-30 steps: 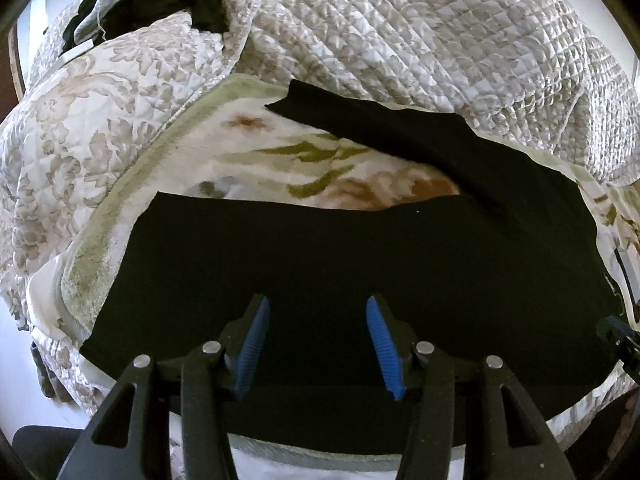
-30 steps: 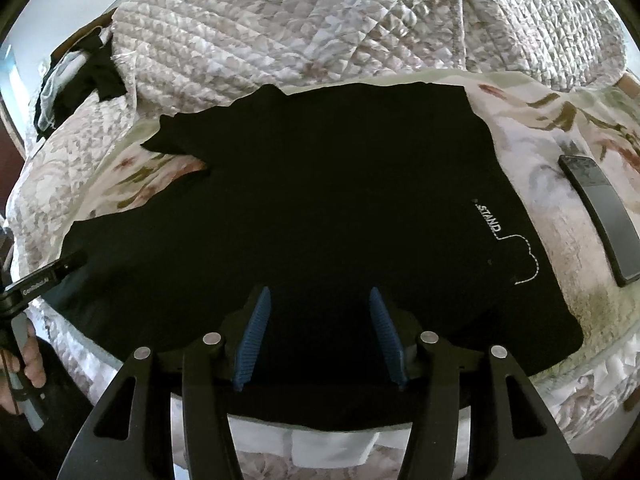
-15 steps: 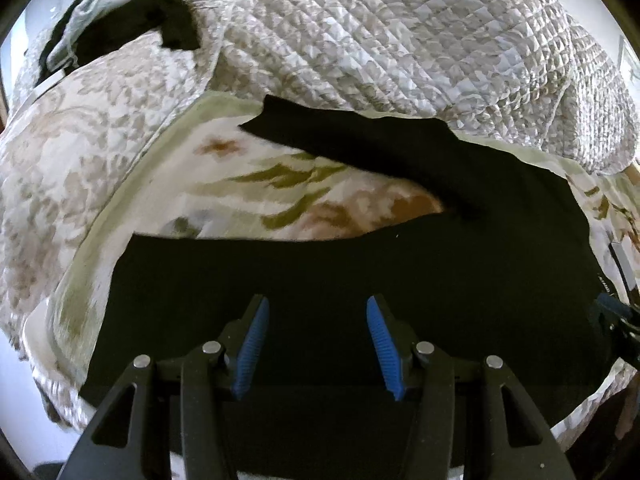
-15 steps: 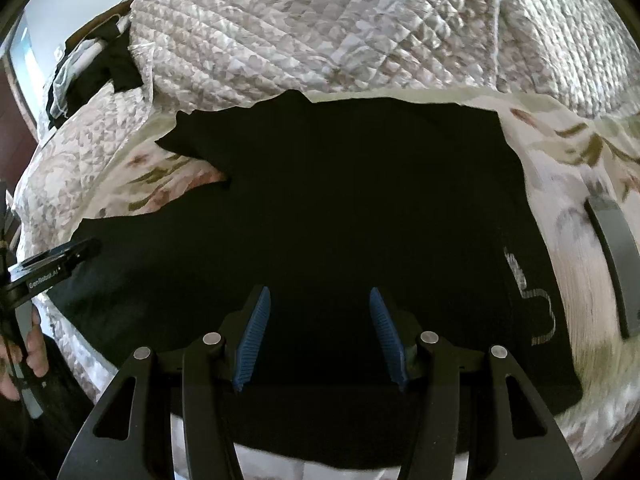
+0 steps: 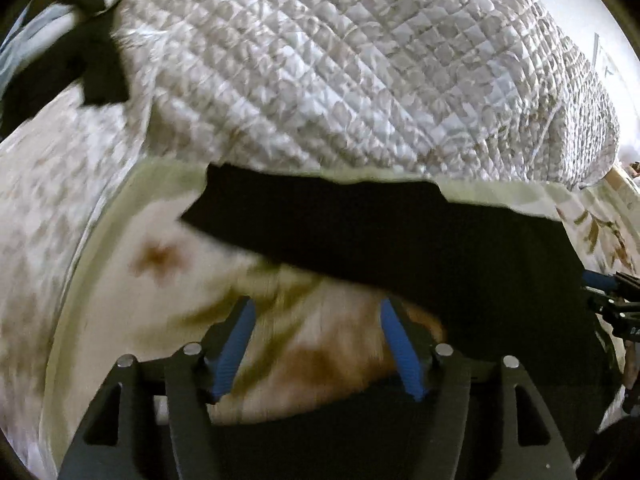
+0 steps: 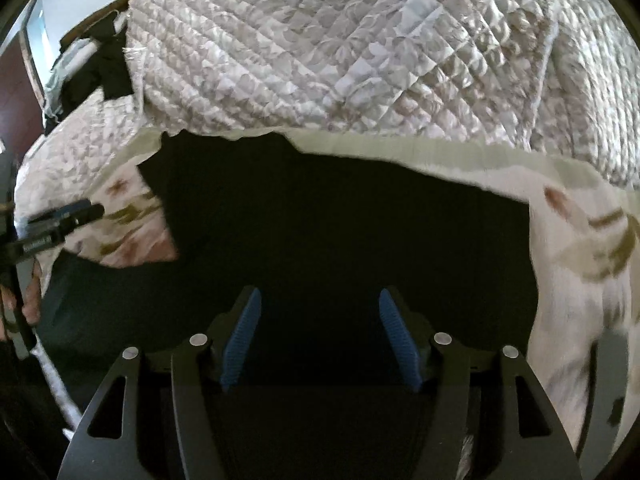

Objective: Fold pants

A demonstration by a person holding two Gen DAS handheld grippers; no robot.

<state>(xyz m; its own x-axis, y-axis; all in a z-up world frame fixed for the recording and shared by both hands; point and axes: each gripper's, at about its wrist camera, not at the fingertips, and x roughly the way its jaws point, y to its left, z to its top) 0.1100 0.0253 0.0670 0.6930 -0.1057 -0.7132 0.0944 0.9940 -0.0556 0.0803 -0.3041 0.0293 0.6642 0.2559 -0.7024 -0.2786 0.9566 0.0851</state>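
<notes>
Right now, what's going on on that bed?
A person with a gripper in each hand is folding black pants spread on a floral sheet, below a bunched quilt. The left gripper and right gripper hover over the pants, jaws opening, nothing between them. No fold is visible yet.

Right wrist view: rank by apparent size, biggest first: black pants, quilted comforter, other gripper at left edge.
1-2. black pants and quilted comforter: similar frame share, fisheye and nearness make it unsure.
3. left gripper: clearly smallest, only a sliver shows at the left edge.
</notes>
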